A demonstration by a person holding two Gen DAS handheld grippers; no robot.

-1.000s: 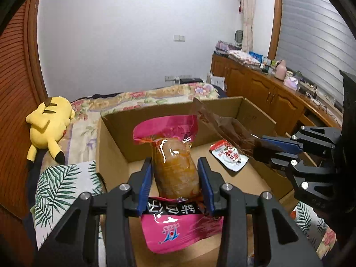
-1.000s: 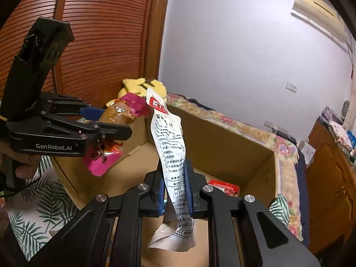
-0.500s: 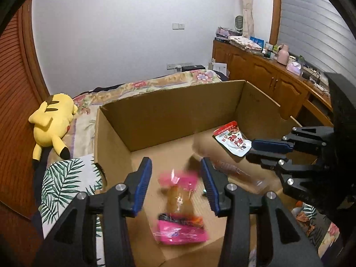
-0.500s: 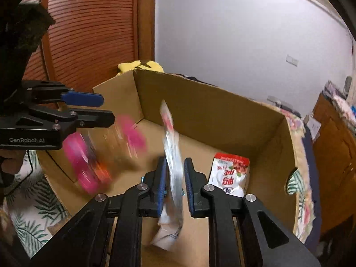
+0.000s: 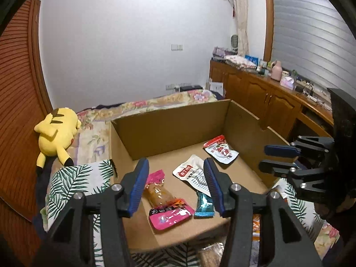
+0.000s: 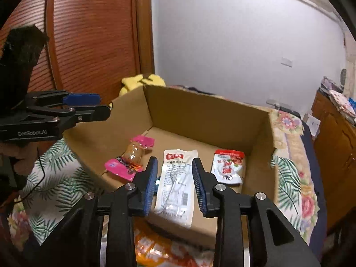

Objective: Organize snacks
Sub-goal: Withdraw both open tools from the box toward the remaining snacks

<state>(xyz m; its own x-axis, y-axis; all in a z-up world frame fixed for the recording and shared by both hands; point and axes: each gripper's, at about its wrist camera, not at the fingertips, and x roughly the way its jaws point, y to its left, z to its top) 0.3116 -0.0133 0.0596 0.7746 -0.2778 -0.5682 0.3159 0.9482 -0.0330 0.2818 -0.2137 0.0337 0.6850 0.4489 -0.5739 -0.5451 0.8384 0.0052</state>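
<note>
Both jaws are opening with nothing gripped. Below the left hand-held gripper (image 5: 175,183) lies a pink pack (image 5: 165,204); below the right hand-held gripper (image 6: 174,183), a white pouch (image 6: 178,184), seemingly flat in the box (image 6: 200,113).

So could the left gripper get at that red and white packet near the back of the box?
Probably yes. The red and white packet lies flat in the open-topped box with nothing on it, and the left gripper has empty, opening jaws.
</note>
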